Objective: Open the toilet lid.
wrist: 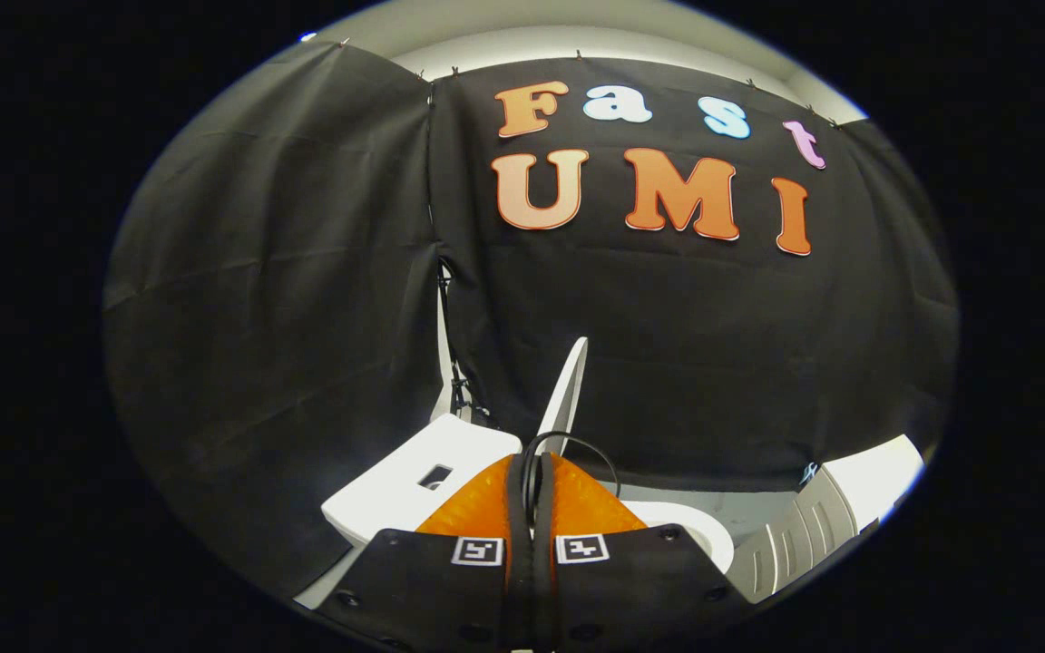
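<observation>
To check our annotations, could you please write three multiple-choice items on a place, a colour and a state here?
1. Where is the toilet lid? A) just beyond the jaws' tips B) lying flat between them C) far off to one side
2. What colour is the lid? A) black B) white C) blue
3. How do the jaws stand? A) wide open B) closed together C) half open
Key: 1 A, it rises edge-on ahead of them; 2 B, white against the black cloth; 3 B, hardly any gap between them.
</observation>
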`<act>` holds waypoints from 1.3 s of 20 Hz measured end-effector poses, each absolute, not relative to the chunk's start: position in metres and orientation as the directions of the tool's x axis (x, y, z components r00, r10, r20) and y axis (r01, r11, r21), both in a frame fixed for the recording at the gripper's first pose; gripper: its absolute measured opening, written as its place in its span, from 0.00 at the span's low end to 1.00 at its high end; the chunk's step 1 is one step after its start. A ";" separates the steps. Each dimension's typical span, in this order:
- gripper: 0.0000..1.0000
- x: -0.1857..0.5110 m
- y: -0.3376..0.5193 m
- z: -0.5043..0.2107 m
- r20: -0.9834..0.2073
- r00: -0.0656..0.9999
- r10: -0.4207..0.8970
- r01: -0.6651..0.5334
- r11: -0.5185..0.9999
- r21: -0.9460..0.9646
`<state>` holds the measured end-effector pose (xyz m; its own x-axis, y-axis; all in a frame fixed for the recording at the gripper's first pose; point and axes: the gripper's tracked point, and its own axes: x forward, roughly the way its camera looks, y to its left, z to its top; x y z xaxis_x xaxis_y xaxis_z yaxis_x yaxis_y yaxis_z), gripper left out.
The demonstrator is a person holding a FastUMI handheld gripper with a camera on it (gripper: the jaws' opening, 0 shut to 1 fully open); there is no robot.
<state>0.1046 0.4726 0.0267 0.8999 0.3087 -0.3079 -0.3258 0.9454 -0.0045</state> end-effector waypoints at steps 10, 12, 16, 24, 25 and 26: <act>0.08 0.097 0.563 0.022 -0.338 0.882 0.328 -0.352 0.936 -0.010; 0.08 0.097 0.582 0.017 -0.335 0.883 0.329 -0.353 0.936 -0.011; 0.08 0.091 0.610 0.012 -0.326 0.887 0.326 -0.366 0.928 -0.067; 0.08 0.087 0.643 0.003 -0.334 0.887 0.320 -0.368 0.925 -0.092; 0.08 0.086 0.644 0.002 -0.329 0.889 0.317 -0.366 0.925 -0.098; 0.08 0.086 0.645 0.001 -0.330 0.890 0.313 -0.366 0.924 -0.109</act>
